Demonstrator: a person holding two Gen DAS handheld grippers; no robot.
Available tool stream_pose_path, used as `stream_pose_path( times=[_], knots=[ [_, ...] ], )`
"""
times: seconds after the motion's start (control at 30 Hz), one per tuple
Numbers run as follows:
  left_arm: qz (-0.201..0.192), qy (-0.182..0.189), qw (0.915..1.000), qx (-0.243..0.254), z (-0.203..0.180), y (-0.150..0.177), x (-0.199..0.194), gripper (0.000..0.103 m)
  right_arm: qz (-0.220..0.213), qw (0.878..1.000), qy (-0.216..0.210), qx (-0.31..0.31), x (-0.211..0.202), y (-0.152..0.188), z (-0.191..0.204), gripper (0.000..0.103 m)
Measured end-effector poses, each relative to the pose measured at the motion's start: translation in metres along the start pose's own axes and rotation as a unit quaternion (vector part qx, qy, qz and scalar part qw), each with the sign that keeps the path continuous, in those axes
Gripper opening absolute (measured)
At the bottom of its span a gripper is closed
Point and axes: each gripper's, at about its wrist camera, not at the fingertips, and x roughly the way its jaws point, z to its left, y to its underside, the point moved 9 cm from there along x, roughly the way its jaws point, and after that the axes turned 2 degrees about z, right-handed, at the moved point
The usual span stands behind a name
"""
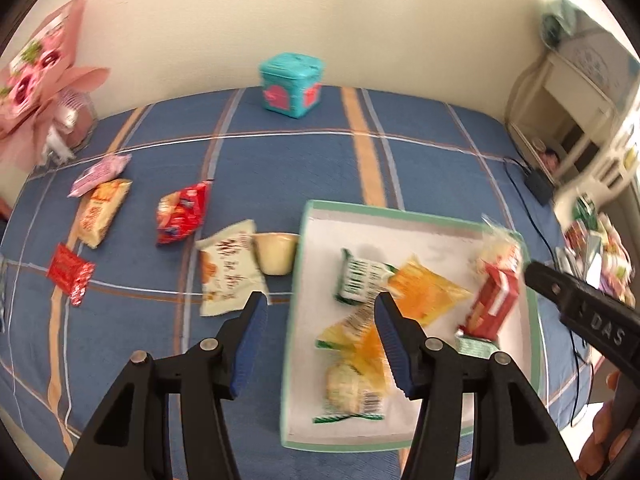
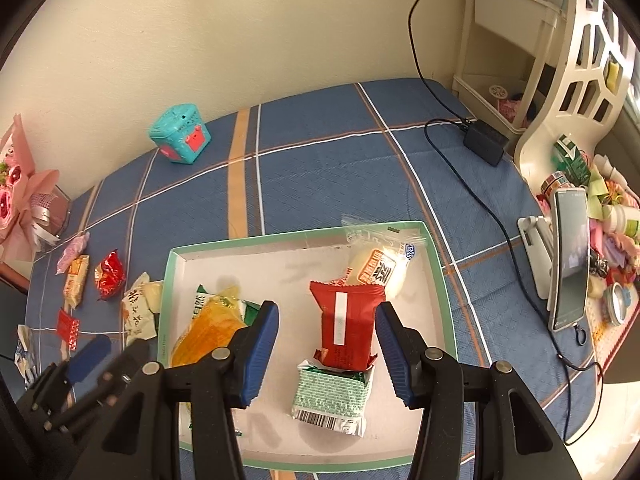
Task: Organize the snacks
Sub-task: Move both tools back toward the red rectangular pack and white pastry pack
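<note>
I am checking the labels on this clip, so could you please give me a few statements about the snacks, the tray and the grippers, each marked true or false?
1. The left gripper is open and empty. True.
2. The red packet in the tray lies partly over the green-and-white packet. True.
3. The teal box sits inside the tray. False: it stands on the blue cloth near the wall.
4. The right gripper grips the red packet. False: it is open, with nothing between its fingers.
5. The tray is empty. False: several packets lie in it.
</note>
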Motion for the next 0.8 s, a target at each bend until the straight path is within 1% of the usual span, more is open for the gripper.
stream_pose_path(
  times=[0.27, 0.37, 0.53, 0.8],
  knots=[
    [0.001, -0.029, 0.9975, -0.065, 0.059, -0.004, 0.002, 0.059, 0.011, 1.000, -0.007, -0.015, 0.006, 0.006, 0.021, 0.054],
    [-0.003, -0.042, 0.9958, -0.081, 0.077, -0.004, 0.000, 0.060, 0.013, 0.999, -0.010, -0.027, 0.008, 0.008, 0.034, 0.054],
    [-0.007, -0.050, 0.9939, -0.098, 0.095, -0.004, -0.003, 0.060, 0.019, 0.999, -0.015, -0.043, 0.011, 0.014, 0.055, 0.054],
    [-0.012, -0.057, 0.9927, -0.106, 0.110, -0.005, -0.007, 0.060, 0.025, 0.997, -0.021, -0.069, 0.014, 0.021, 0.083, 0.054]
  ],
)
